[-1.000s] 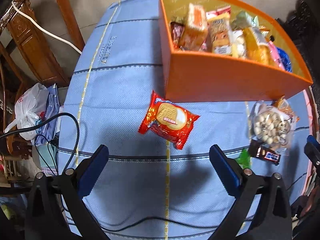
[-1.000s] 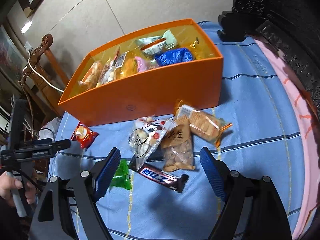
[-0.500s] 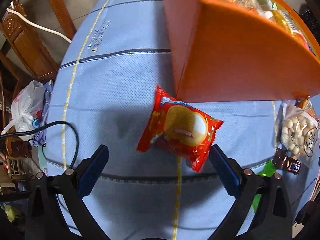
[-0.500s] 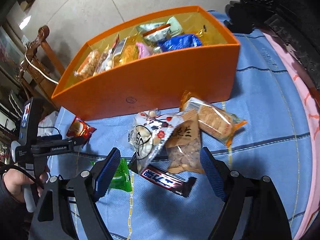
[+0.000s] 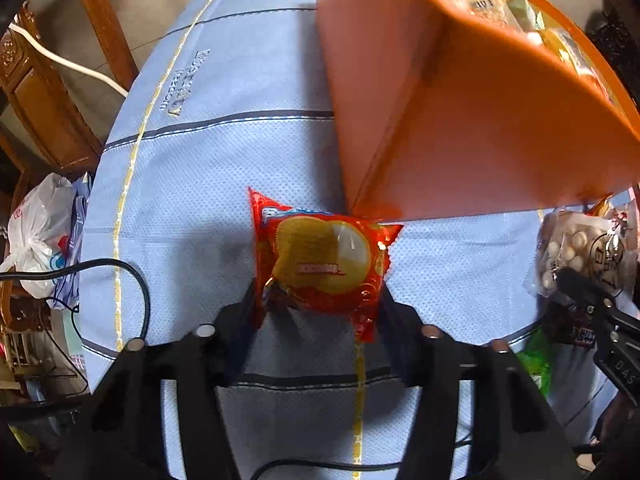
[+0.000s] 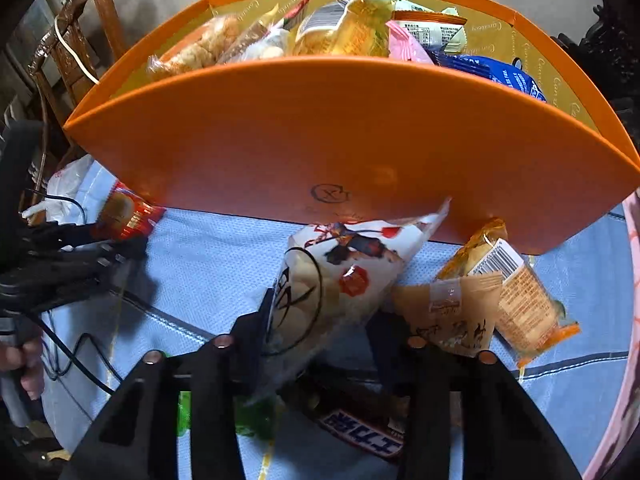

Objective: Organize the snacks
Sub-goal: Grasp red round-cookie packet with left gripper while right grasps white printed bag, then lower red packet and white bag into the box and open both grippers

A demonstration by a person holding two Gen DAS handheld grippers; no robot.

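The left hand-held gripper [image 5: 320,300] is clamped on the red biscuit packet [image 5: 322,258] near the orange box [image 6: 340,140]; the right hand-held gripper [image 6: 320,328] pinches the white snack bag [image 6: 336,280] above a chocolate bar [image 6: 360,432].

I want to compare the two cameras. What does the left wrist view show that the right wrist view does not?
Only the left wrist view shows the left gripper shut on the red biscuit packet. Only the right wrist view shows the right gripper shut on the white snack bag, and the beige packet. Both show the orange box and the blue cloth.
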